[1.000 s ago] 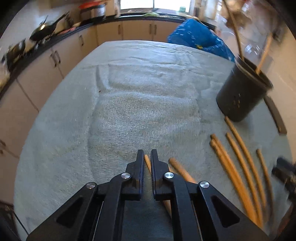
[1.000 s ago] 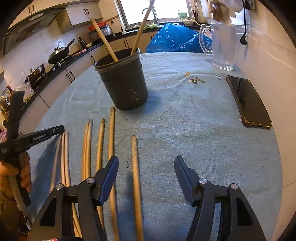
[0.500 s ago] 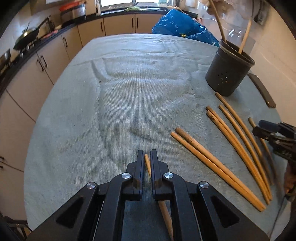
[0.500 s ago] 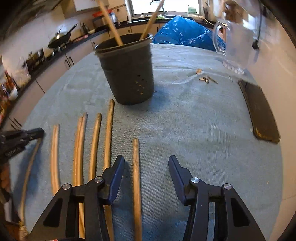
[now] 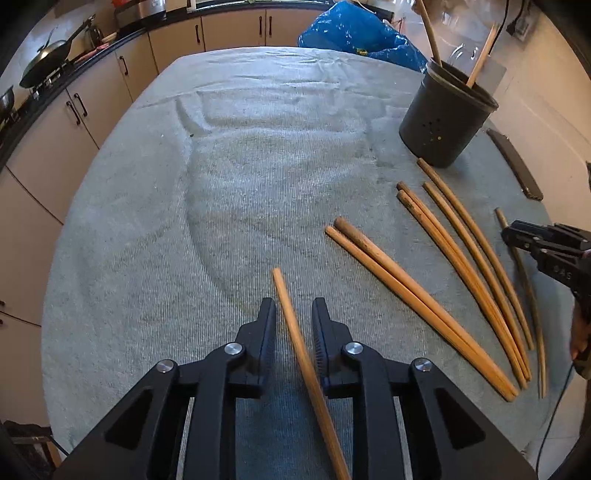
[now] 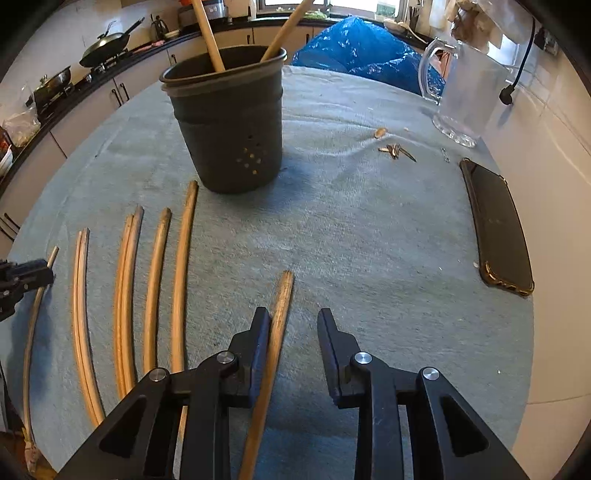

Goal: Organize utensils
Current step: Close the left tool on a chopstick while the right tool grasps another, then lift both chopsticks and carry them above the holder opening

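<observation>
Near the counter's point(image 5: 110, 258) front edge, the left gripper point(image 5: 293, 314) is opening, narrow, 1 chopstick point(image 5: 291, 325) loose between its jaws. The right gripper point(image 6: 293, 325) is closing around another chopstick point(image 6: 279, 314), touching only its left jaw. Farther back stands the holder point(image 6: 231, 125), 2 sticks inside.

- Cream cabinet doors point(image 5: 229, 27) with dark handles run under a black countertop point(image 6: 92, 79) along the far and left sides.
- A window point(image 6: 321, 4) above the counter lets in bright daylight.
- Pale tiled wall point(image 6: 554, 122) stands on the right.
</observation>
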Demonstrator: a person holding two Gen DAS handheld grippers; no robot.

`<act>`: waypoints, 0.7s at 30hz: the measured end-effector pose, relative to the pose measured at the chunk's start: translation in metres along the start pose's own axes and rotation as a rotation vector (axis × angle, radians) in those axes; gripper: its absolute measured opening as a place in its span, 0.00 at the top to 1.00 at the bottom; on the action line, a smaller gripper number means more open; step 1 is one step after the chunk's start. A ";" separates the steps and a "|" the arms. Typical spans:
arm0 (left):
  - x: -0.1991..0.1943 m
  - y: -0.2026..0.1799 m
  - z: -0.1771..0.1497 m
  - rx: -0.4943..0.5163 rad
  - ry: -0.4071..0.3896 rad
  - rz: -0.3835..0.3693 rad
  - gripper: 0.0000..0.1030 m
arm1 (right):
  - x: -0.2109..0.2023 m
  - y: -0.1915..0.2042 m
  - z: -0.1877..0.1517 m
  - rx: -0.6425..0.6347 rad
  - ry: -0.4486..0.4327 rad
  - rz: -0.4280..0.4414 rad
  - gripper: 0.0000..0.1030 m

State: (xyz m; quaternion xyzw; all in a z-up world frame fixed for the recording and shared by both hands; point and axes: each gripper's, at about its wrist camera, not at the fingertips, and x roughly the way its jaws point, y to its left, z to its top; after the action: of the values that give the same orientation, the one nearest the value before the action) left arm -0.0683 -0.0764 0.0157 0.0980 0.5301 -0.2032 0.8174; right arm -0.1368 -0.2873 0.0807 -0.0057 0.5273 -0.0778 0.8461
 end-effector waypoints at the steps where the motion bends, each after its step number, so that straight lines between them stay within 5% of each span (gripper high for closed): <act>1: 0.001 -0.001 0.002 0.003 0.006 0.004 0.82 | 0.001 -0.001 0.001 0.002 0.011 0.000 0.72; 10: 0.009 -0.016 0.014 0.059 0.024 0.063 0.81 | 0.014 0.001 0.031 0.029 0.124 -0.014 0.72; 14: 0.003 -0.016 0.006 0.034 -0.007 0.065 0.95 | 0.012 0.010 0.031 0.020 0.101 -0.015 0.92; 21: -0.063 -0.001 -0.007 -0.076 -0.213 0.004 0.95 | -0.025 0.003 0.010 0.078 -0.043 0.043 0.93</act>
State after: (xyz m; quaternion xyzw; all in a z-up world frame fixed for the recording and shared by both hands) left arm -0.0968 -0.0599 0.0701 0.0458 0.4473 -0.1905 0.8727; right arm -0.1383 -0.2812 0.1071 0.0372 0.5054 -0.0799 0.8584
